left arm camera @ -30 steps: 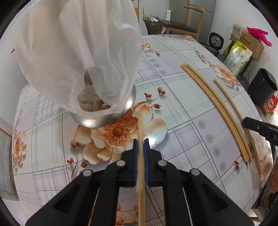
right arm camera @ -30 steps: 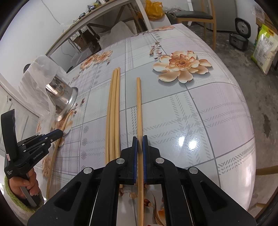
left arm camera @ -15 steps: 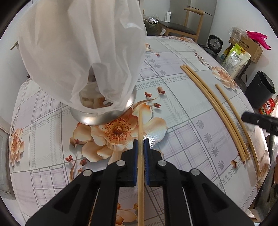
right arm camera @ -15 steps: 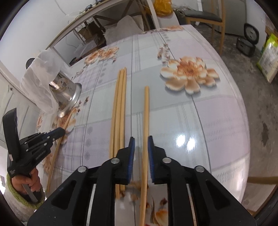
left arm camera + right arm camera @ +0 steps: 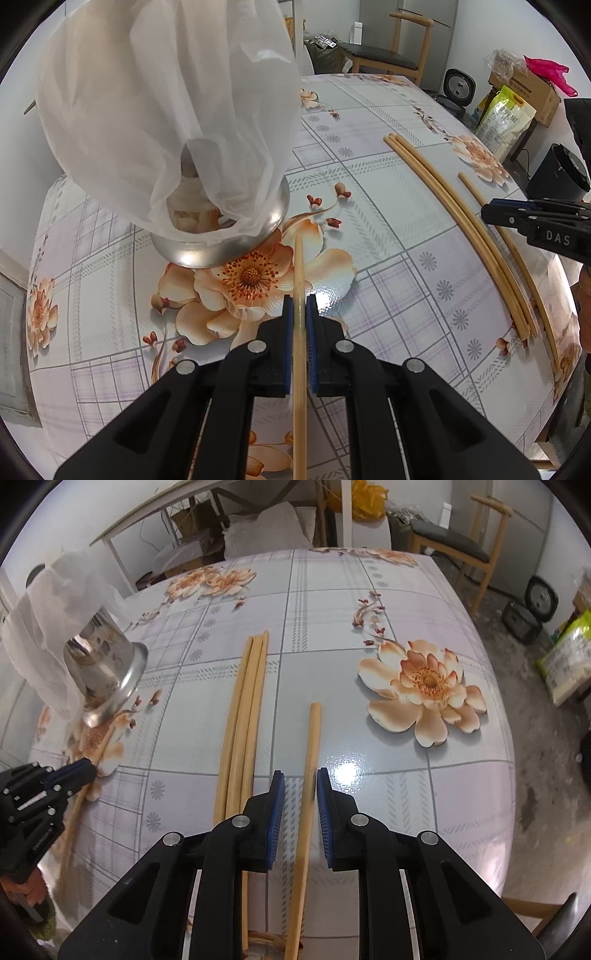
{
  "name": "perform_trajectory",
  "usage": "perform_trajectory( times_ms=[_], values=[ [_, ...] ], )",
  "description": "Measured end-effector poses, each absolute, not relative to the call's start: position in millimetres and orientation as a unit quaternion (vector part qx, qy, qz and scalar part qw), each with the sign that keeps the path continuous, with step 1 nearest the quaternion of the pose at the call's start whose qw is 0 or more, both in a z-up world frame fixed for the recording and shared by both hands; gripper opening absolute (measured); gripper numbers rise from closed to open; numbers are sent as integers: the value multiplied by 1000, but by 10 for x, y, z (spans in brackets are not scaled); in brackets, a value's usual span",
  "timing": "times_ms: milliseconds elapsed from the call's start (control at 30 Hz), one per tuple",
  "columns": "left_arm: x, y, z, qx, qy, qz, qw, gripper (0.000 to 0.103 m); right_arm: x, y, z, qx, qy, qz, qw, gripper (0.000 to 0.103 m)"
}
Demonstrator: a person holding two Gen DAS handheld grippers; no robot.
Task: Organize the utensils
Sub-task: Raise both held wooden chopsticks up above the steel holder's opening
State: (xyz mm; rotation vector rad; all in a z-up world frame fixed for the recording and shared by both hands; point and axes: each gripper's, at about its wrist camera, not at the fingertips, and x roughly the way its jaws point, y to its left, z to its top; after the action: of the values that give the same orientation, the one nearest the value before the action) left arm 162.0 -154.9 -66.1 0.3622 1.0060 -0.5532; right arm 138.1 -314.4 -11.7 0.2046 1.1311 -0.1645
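A chopstick (image 5: 300, 280) is clamped by the left gripper (image 5: 300, 314). Only the right wrist view shows the right gripper (image 5: 300, 794), whose jaws have just been opening, parted around a loose chopstick (image 5: 309, 760).

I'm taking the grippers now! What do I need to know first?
Left gripper: shut on one chopstick, its tip near the metal holder under the plastic bag.
Right gripper: jaws have just been opening; a lone chopstick lies between them on the table, pads not pressing it.
Three chopsticks lie together just left of the lone one.
Done: nothing seen going into the holder yet.
Left: probably get the held chopstick into the holder, then the four on the table.
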Motion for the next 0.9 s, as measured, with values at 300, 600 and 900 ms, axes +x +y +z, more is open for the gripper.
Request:
perform_trajectory(
  times_ms=[300,600,900],
  values=[
    [1602,-1581,-671,180,467,-257,827,6,1396,-3115,-127,85,531,-97,838,5],
    [1580,-1590,-677,188,463,-256,827,7,1318,-3177,-83,136,522,-88,838,5],
    [1583,-1626,-686,201,463,-256,825,7,1319,-3177,-104,144,525,-87,834,5]
  ],
)
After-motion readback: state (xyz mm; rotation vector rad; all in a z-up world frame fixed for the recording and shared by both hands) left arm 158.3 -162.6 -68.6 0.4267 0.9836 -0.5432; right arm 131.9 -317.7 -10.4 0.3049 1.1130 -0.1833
